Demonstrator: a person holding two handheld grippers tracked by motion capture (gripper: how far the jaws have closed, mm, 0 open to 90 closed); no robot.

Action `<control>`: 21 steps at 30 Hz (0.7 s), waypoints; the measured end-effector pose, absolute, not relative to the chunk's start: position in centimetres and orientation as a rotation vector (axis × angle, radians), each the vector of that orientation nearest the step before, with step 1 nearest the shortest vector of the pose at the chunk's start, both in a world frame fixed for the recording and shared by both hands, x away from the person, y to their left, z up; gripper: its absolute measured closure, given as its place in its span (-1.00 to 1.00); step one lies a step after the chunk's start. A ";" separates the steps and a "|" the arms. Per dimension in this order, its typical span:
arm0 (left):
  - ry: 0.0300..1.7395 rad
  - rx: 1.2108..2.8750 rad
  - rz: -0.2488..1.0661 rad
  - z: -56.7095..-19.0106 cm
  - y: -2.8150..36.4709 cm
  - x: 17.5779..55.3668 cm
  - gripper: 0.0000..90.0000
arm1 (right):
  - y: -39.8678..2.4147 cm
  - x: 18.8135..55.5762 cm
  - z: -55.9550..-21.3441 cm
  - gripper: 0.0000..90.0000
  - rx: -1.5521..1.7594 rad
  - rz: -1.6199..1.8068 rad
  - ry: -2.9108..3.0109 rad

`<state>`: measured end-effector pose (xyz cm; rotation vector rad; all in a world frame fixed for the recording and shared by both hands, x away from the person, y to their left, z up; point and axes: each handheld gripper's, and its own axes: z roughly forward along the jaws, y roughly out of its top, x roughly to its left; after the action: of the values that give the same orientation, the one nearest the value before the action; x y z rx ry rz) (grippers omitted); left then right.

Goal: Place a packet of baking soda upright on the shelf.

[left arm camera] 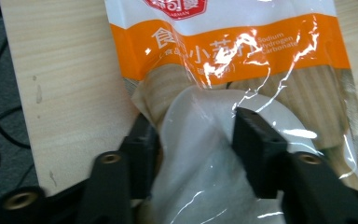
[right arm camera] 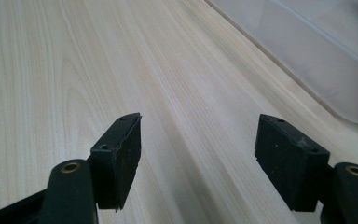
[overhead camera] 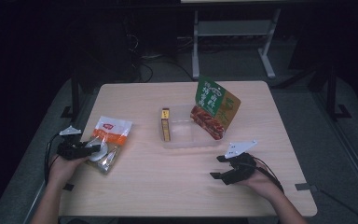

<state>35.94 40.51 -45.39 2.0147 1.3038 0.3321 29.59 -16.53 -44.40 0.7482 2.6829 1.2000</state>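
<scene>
A clear bag (overhead camera: 113, 132) with an orange band and white powder lies at the table's left. My left gripper (overhead camera: 92, 149) has its jaws on either side of the bag's near end. In the left gripper view the bag (left arm camera: 223, 42) bulges white between the two pads, which press into it, so the left gripper (left arm camera: 193, 133) is shut on it. My right gripper (overhead camera: 218, 167) rests low over bare wood at the front right. Its jaws (right arm camera: 198, 140) stand open with nothing between them.
A clear plastic tray (overhead camera: 182, 139) sits mid-table, its rim (right arm camera: 307, 51) just beyond my right gripper. A narrow yellow box (overhead camera: 166, 124) lies in the tray's left side and a green and red snack packet (overhead camera: 214, 109) leans in its right side. Cables trail on the floor.
</scene>
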 end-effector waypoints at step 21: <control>1.181 1.957 0.283 -43.6 40.6 34.6 0.98 | -16.8 29.7 -44.5 -0.31 0.744 1.183 2.685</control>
<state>34.56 40.64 -43.59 1.9573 1.1807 0.2825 29.72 -16.79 -44.48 0.7443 2.6851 1.1830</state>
